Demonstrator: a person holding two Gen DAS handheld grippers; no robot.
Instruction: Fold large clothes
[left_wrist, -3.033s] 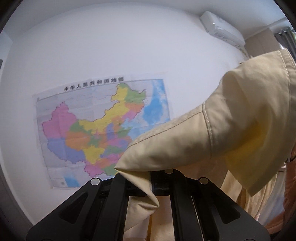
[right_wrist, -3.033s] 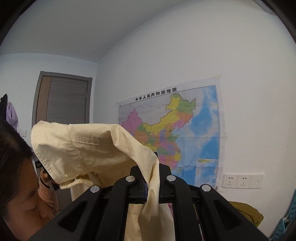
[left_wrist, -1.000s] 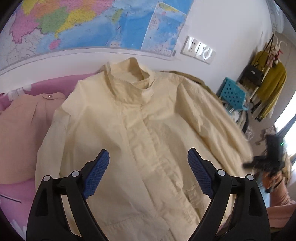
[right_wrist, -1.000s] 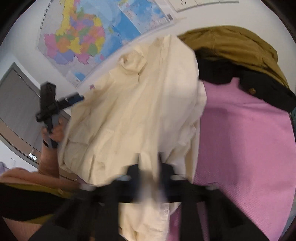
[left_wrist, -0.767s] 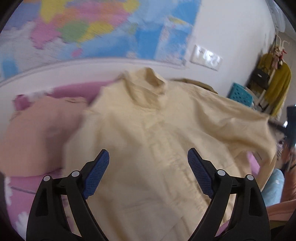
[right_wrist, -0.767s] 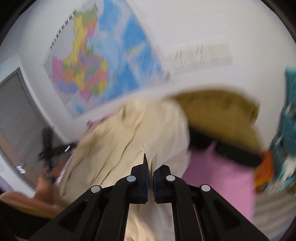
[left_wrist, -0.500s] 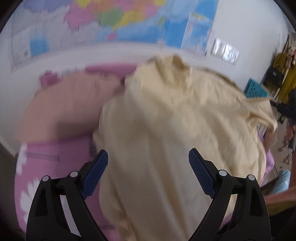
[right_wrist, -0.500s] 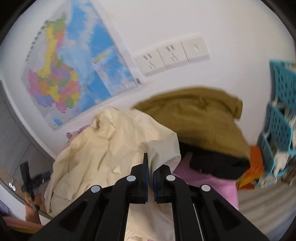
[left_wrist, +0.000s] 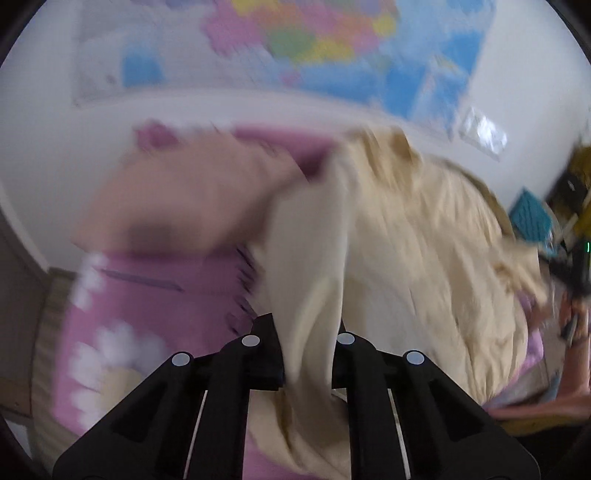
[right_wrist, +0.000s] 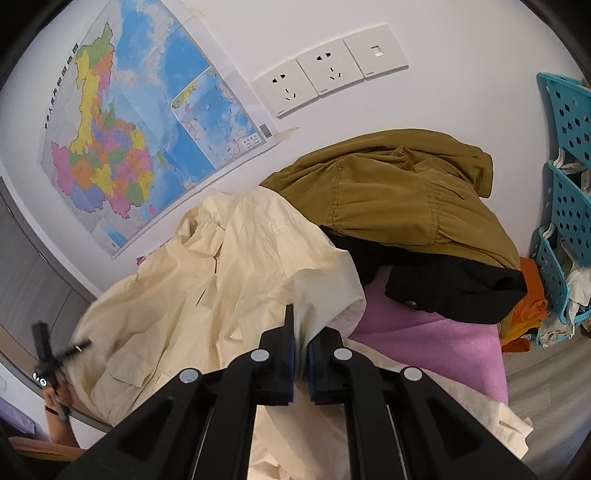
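A pale yellow jacket (right_wrist: 207, 295) lies spread on a pink bed cover (right_wrist: 424, 350), collar toward the wall. In the blurred left wrist view my left gripper (left_wrist: 306, 347) is shut on a fold of the jacket's left sleeve (left_wrist: 317, 258), which rises out of the jaws. My right gripper (right_wrist: 301, 343) is shut on the edge of the jacket's right sleeve (right_wrist: 314, 291), with fabric between the blue pads. The left gripper also shows far left in the right wrist view (right_wrist: 51, 358), held in a hand.
A peach garment (left_wrist: 177, 192) lies left of the jacket. An olive jacket (right_wrist: 388, 199) and a black garment (right_wrist: 454, 291) are piled at the right by the wall. A teal basket rack (right_wrist: 565, 206) stands at far right. A map (right_wrist: 140, 122) hangs on the wall.
The jacket came down from the air onto the bed. My left gripper, open half a second ago, has shut on the left sleeve. The right gripper now has fabric between its pads.
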